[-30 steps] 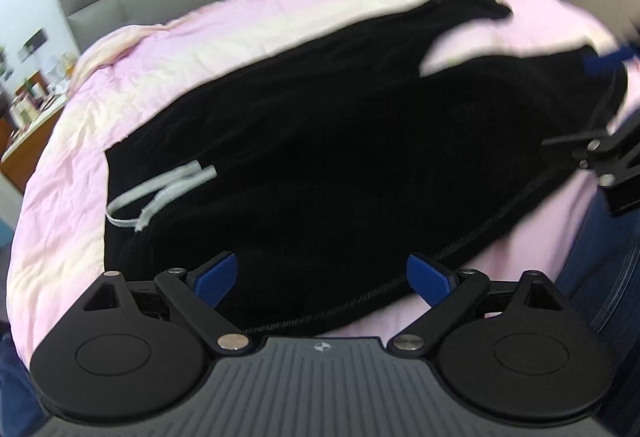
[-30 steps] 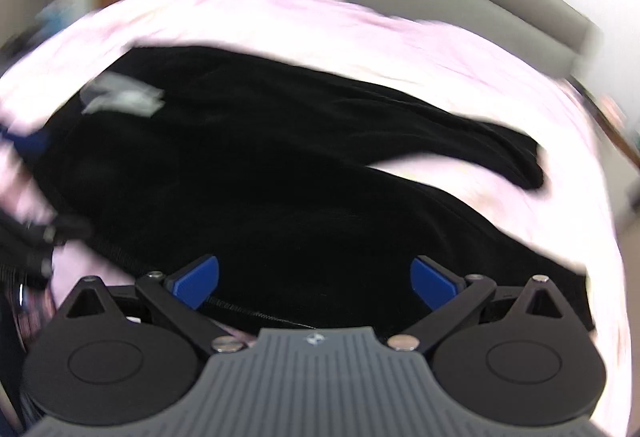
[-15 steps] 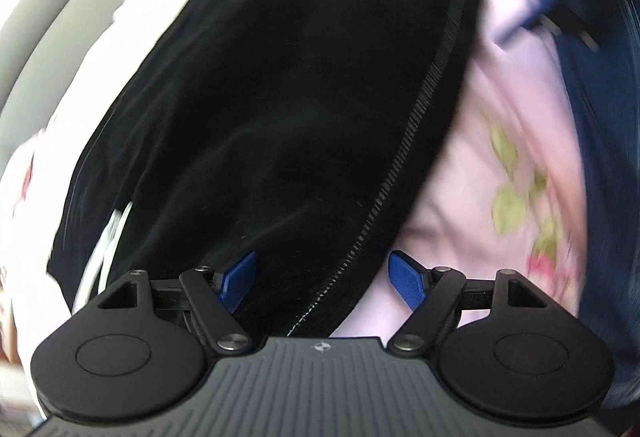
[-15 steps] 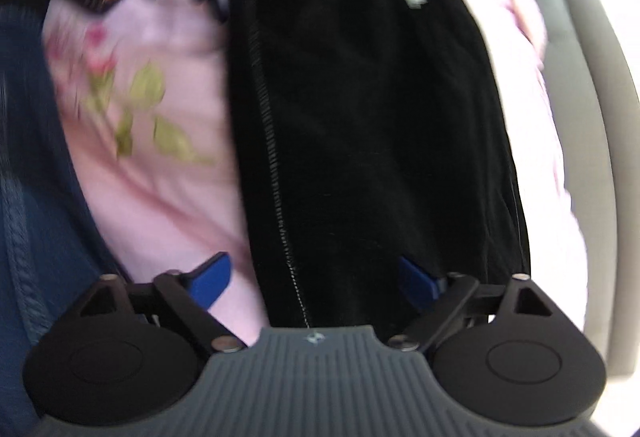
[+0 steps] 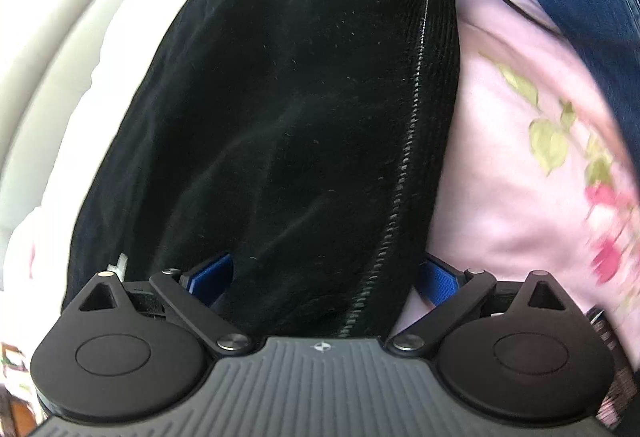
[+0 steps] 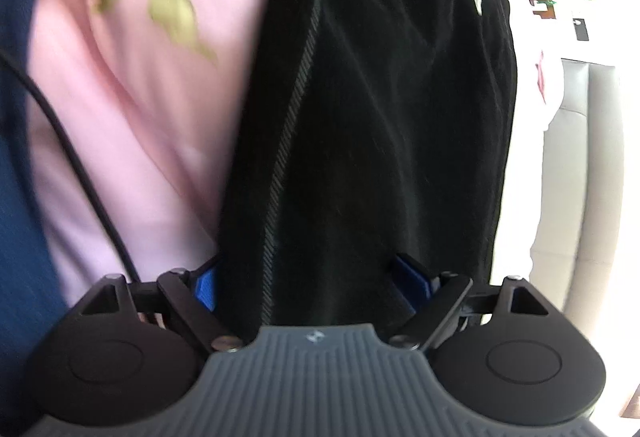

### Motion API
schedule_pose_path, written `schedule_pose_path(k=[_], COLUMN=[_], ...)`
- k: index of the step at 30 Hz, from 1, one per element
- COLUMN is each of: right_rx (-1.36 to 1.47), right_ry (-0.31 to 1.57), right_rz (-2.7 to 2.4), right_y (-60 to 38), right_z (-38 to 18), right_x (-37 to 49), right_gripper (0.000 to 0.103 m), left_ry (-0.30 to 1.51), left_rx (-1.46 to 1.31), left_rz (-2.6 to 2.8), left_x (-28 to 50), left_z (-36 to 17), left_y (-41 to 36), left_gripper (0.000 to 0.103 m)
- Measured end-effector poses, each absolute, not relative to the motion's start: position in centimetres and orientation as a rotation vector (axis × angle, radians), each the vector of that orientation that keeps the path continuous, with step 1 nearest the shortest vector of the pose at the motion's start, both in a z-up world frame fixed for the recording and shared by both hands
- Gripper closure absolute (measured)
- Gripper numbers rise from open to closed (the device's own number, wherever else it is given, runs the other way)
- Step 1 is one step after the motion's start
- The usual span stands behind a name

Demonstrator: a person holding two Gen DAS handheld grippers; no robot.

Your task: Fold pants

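Pants (image 5: 288,109), black, lie on the pink bedsheet (image 5: 512,165), near seam between both sets of spread jaws; left gripper (image 5: 324,279) and right gripper (image 6: 304,283) unclenched. Step: grasping edge. Next: clench, then fold across

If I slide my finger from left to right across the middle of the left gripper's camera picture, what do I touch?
Grey padded headboard → black corduroy pants → the pants' stitched side seam → pink bedsheet with green leaves and red flowers → dark blue denim at the right edge.
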State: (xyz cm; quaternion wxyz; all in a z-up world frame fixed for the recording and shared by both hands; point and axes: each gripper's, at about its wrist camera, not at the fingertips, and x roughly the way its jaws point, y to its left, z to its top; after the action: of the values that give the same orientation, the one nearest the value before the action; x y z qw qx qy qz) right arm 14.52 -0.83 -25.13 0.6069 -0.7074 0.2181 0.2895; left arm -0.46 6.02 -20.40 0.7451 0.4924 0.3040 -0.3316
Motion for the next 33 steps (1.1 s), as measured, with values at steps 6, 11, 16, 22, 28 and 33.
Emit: schedule_pose_path(k=[6,11,16,22,28,33], right_rx=[-1.693,-1.579,-1.541,-1.494,-1.381,-1.298], right_ry=[0.537,0.572,0.518,0.625,0.712,0.782], right_rz=[0.575,0.573,0.555,0.435,0.330,0.274], right_y=[-3.4,-5.2,-7.2,-11.1,-15.7,-20.3], right_z=[-24.5,-21.8,-19.5,-19.4,-18.4,-18.7], right_x=[16.1,17.6,17.0,17.9,19.0,19.1], right_gripper=[0.035,0.094,0.096,0.096,0.095,0.095], left_ry=[0.624,0.566,0.576,0.613,0.673,0.756], left_rx=[1.168,1.147,1.164,1.109,1.093,1.053], left_rz=[-0.626,-0.581,-0.604,-0.580,-0.572,-0.566], left_x=[0.1,0.4,0.7,2.7,3.1,3.5], left_z=[-20.5,-18.4,-17.1,-16.0,-16.8,-17.8], left_y=[7.6,8.2,9.3,9.9,10.4,12.2], left_gripper=[0.000,0.079,0.081,0.079,0.075,0.064])
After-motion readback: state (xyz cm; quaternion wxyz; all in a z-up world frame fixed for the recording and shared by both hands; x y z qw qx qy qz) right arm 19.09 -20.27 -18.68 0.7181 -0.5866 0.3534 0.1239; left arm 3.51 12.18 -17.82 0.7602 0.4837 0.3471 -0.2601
